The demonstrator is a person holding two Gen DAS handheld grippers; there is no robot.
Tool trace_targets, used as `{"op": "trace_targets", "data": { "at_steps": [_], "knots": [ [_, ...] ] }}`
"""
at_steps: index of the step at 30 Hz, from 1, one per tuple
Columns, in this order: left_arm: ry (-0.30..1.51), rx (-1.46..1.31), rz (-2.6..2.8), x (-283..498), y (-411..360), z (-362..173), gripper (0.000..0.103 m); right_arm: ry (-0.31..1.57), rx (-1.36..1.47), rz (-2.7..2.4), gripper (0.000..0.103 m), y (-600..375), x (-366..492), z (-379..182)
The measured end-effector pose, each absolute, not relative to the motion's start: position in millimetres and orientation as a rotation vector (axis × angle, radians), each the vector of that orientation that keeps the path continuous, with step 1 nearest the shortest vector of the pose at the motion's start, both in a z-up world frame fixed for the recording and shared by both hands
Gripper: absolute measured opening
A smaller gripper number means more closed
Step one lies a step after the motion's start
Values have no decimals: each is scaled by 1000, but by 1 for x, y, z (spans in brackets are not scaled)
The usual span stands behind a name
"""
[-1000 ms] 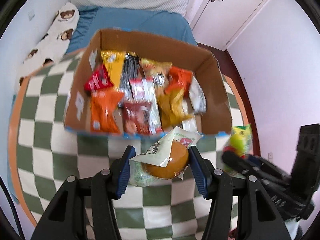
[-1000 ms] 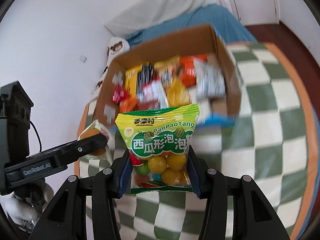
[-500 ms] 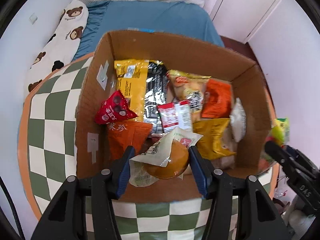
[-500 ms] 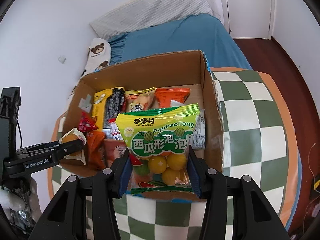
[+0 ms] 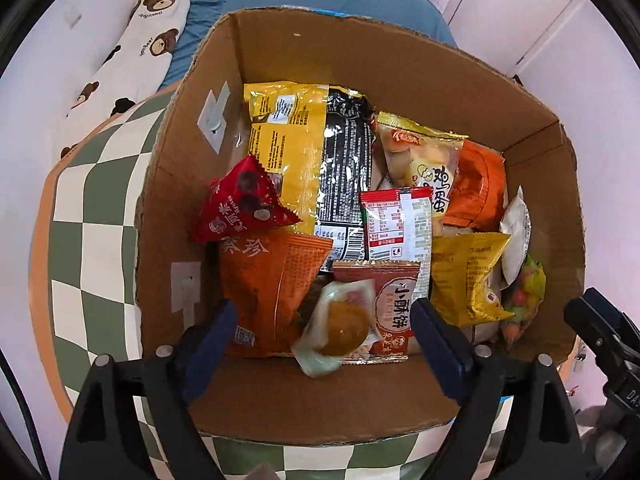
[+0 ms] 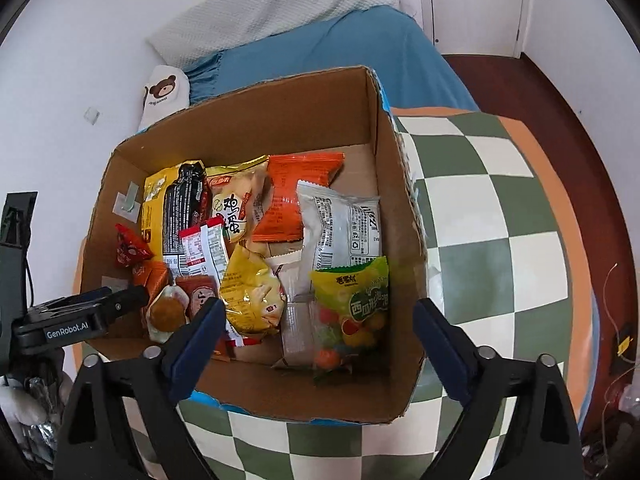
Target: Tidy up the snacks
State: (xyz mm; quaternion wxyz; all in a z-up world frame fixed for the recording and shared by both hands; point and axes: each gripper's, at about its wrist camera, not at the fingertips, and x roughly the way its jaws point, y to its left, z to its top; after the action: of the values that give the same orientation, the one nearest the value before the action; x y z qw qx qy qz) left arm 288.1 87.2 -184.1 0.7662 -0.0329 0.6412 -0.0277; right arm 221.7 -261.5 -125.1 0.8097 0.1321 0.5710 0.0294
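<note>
Both my tongs hang over the cardboard box (image 5: 400,60), pointing steeply down. Left tongs (image 5: 324,332) have just been opening, jaws now wide, gripping nothing; the wrapped bun (image 5: 340,328) lies loose between them atop the snacks. Right tongs (image 6: 316,332) likewise just opened wide; the green candy bag (image 6: 352,308) rests in the box's near right corner. Box sits on the checkered worktop (image 6: 500,220).

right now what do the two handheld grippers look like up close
Both the left gripper and the right gripper have matte black plastic bodies with silver screw heads and blue pads on their fingers. White GenRobot.AI lettering marks the left one's side. A thin black cable trails beside it.
</note>
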Motion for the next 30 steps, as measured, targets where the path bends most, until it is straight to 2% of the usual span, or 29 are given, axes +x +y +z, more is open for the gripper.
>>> {"op": "trace_targets", "data": {
  "at_steps": [4,7,20,30],
  "knots": [
    [1352,-65,-67,282,84,-176,94,1212,232,46,98,-254,221,-120],
    [1332,-33,-59,276,80,-171,103,1204,201,35,98,-249,219,-118],
    [1253,-38,-69,252,73,-142,103,1138,113,-6,100,-239,207,-95],
    [1123,-43,-70,205,67,-87,103,1010,117,2,101,-237,158,-44]
  ]
}}
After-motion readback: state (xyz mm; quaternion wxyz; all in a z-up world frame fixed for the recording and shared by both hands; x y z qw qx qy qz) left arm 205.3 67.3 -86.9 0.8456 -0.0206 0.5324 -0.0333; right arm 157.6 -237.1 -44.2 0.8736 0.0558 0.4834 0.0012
